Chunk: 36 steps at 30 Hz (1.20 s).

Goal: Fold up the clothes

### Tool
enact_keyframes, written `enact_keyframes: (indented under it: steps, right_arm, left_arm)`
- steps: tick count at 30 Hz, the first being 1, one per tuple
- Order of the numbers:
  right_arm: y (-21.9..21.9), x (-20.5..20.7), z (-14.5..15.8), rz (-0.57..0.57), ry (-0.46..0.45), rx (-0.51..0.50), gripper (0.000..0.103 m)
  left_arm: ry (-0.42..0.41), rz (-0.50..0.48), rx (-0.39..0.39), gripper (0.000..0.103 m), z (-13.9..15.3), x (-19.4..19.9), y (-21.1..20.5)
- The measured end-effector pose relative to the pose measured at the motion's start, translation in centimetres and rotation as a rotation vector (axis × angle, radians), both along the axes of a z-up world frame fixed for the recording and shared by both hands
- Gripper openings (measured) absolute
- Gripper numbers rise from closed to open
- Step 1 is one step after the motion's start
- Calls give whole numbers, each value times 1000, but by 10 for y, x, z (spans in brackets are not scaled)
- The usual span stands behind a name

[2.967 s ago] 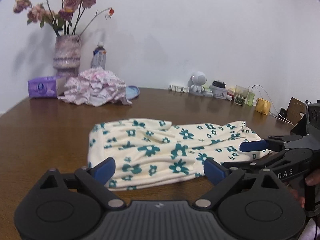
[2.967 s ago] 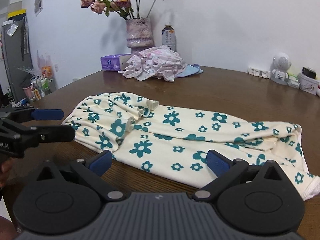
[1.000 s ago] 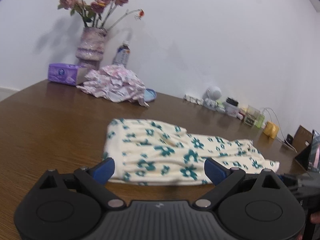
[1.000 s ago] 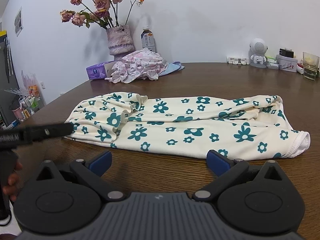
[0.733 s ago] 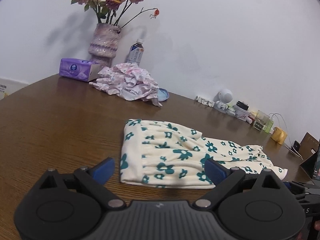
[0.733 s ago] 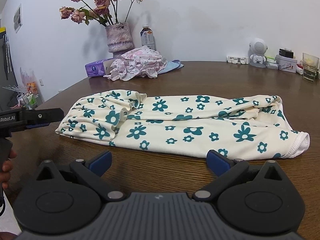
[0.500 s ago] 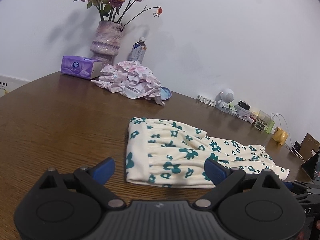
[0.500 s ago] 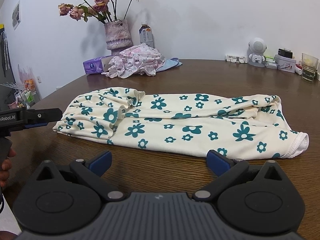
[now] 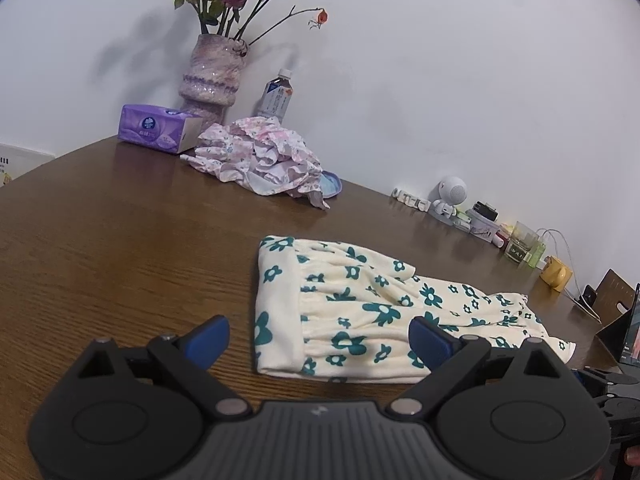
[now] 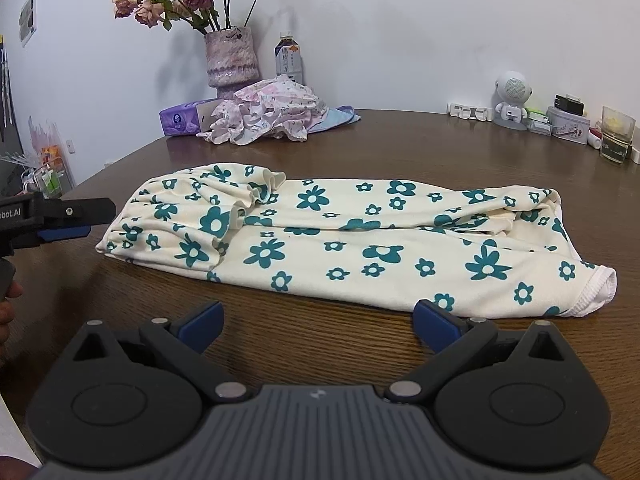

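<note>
Trousers (image 10: pixel 352 240), cream with teal flowers, lie flat on the brown table (image 10: pixel 400 148), already doubled leg on leg into one long strip: gathered waistband at 9 o'clock in the right wrist view, hem at 3 o'clock. The right gripper (image 10: pixel 316 320) hangs just short of the near long edge, blue pads spread wide and holding nothing. The left gripper (image 9: pixel 320 336) faces the waistband end from beyond it, pads likewise apart and empty; in the right view it shows at 9 o'clock, just off the waistband and not touching it.

The step in hand looks like the next fold, end to end. To do it well, I would pinch both layers at the waistband corners, one gripper to each corner, then lift low and carry the band toward 3 o'clock so it lands square on the hem. The far waistband corner is rumpled and curled over; it wants flattening or a bite behind the curl, or the fold will come out crooked. Soft knit will sag between the two grips, so keep it lightly taut.

Room is generous: bare wood lies all round the strip. A crumpled pink garment (image 10: pixel 272 112), a tissue box (image 10: pixel 180 118) and a vase (image 10: pixel 232 56) sit well apart at 11 o'clock, small clutter at 2 o'clock. The table's near edge lies close behind the left gripper.
</note>
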State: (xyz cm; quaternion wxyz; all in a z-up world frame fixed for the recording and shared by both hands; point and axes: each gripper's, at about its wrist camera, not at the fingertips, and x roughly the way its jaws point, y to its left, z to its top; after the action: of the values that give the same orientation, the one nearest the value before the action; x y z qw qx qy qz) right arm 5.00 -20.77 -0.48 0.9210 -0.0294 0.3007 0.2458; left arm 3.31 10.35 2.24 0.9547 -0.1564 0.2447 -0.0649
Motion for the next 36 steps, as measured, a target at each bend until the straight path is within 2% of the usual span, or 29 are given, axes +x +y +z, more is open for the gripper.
enact_keyframes:
  steps: [7, 17, 36]
  right_arm:
    - [0, 1, 0, -2, 4, -1, 103]
    - [-2, 2, 0, -3, 8, 12, 103]
    - [-4, 2, -1, -6, 16, 26, 103]
  left_arm:
    - [17, -31, 25, 96, -5, -2, -9]
    - [34, -50, -12, 96, -12, -1, -12]
    - [33, -56, -6, 97, -12, -3, -14]
